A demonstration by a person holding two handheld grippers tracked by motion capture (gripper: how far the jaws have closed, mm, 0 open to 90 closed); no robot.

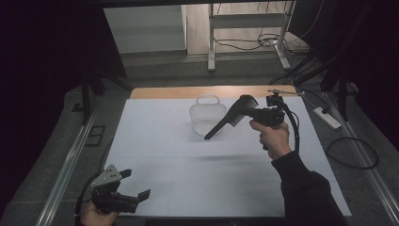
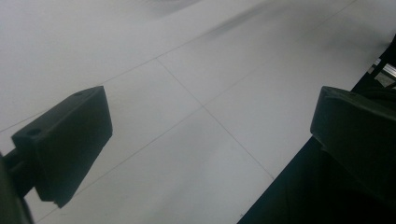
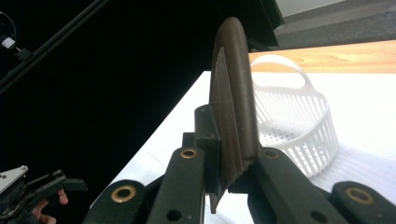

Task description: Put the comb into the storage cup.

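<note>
A dark comb (image 1: 229,121) hangs tilted above the white table sheet (image 1: 160,155), its narrow handle pointing down and left. My right gripper (image 1: 251,112) is shut on its toothed end. In the right gripper view the comb (image 3: 232,93) stands upright, pinched between the two jaws of the right gripper (image 3: 233,161). A white slotted basket (image 1: 199,111) with a handle sits just behind and left of the comb, and the basket (image 3: 299,123) looks empty. My left gripper (image 1: 135,183) is low at the table's front left corner, open, with nothing between its jaws (image 2: 212,109).
The wooden table edge (image 1: 188,92) shows beyond the sheet. A power strip (image 1: 327,118) and cables lie on the floor to the right, and a metal frame (image 1: 211,42) stands behind. The left gripper (image 3: 56,185) also appears far off over the dark floor.
</note>
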